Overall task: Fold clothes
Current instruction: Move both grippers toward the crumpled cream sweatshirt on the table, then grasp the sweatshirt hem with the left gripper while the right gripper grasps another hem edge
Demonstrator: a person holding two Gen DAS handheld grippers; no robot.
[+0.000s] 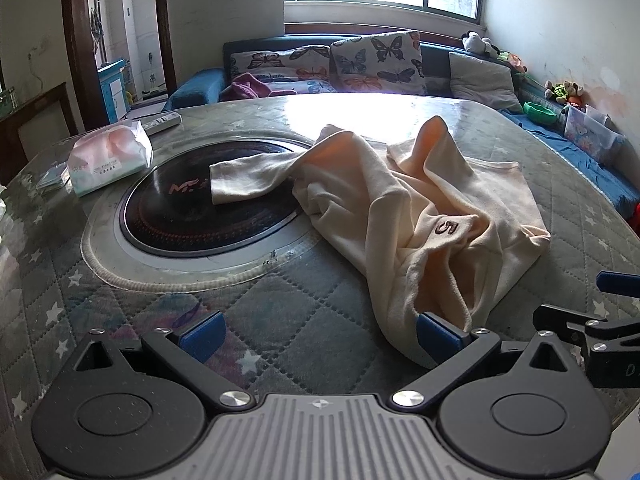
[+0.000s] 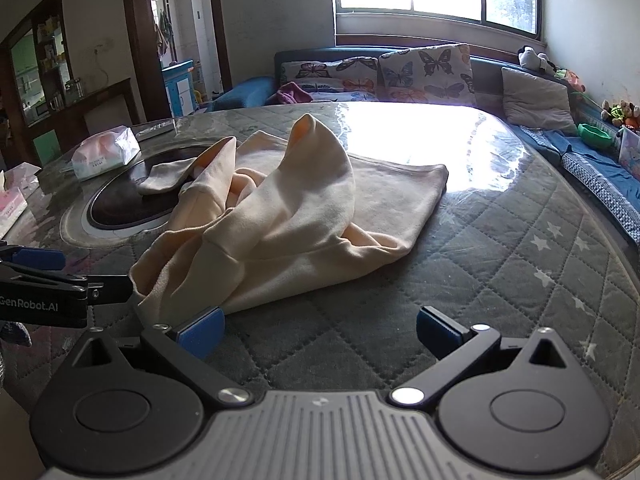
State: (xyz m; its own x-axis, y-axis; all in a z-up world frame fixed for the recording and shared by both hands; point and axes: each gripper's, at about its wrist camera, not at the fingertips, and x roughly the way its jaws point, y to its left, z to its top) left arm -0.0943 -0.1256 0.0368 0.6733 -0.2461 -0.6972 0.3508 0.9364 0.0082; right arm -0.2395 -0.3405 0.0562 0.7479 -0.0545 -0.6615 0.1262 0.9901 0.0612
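A crumpled cream sweatshirt (image 1: 420,216) with a stitched "5" lies on the quilted round table (image 1: 280,304). One sleeve (image 1: 248,180) stretches left over the black hob. My left gripper (image 1: 320,336) is open and low at the near edge. Its right fingertip (image 1: 438,336) touches the garment's near hem, and nothing sits between the pads. In the right wrist view the sweatshirt (image 2: 288,216) is heaped ahead and to the left. My right gripper (image 2: 320,330) is open over bare quilt, its left fingertip (image 2: 202,330) just short of the hem. Each gripper shows at the other view's edge: the right gripper (image 1: 588,300), the left gripper (image 2: 76,270).
A round black hob (image 1: 192,212) is set in the table's middle. A tissue pack (image 1: 108,156) and a remote (image 1: 162,122) lie at the far left, and a pink tissue box (image 2: 12,204) sits at the left rim. A sofa with butterfly cushions (image 1: 376,64) stands behind the table.
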